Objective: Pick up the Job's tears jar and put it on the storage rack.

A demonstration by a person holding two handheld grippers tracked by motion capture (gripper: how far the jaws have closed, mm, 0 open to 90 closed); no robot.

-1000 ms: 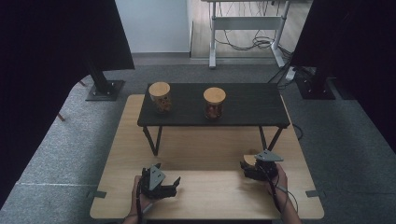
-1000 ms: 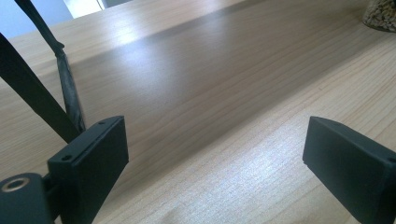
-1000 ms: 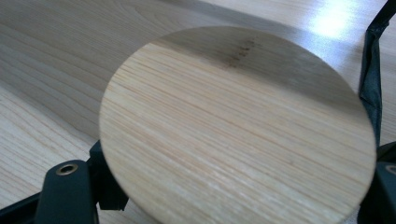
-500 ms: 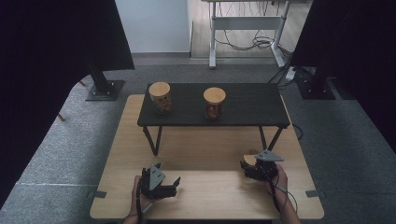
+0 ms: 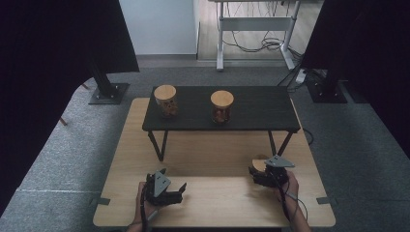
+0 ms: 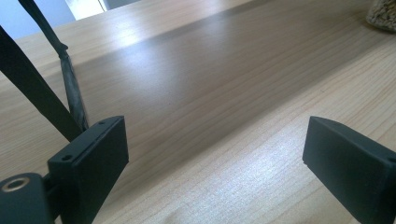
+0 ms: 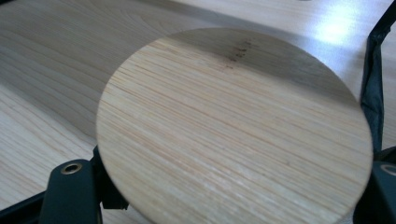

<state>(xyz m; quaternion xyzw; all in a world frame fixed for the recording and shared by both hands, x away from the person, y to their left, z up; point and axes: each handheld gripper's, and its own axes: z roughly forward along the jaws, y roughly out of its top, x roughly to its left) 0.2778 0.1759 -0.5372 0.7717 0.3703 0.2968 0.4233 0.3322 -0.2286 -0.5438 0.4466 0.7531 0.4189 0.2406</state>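
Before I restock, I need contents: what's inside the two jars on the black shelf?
Left jar holds pale, lumpy pieces; right jar holds reddish-brown ones. What they are is too small to tell. Wooden lids cover both tops, so fill level from above is hidden.

Round wooden lid (image 7: 233, 135), pale bamboo-looking, fine straight grain running across, small dark speck marks near the far edge. Flat face up and slightly tilted toward the camera, clamped at its edges in the right tool (image 5: 263, 173). Sits low over the light wood bench (image 5: 217, 150), near-right side, just in front of the black shelf's right leg.
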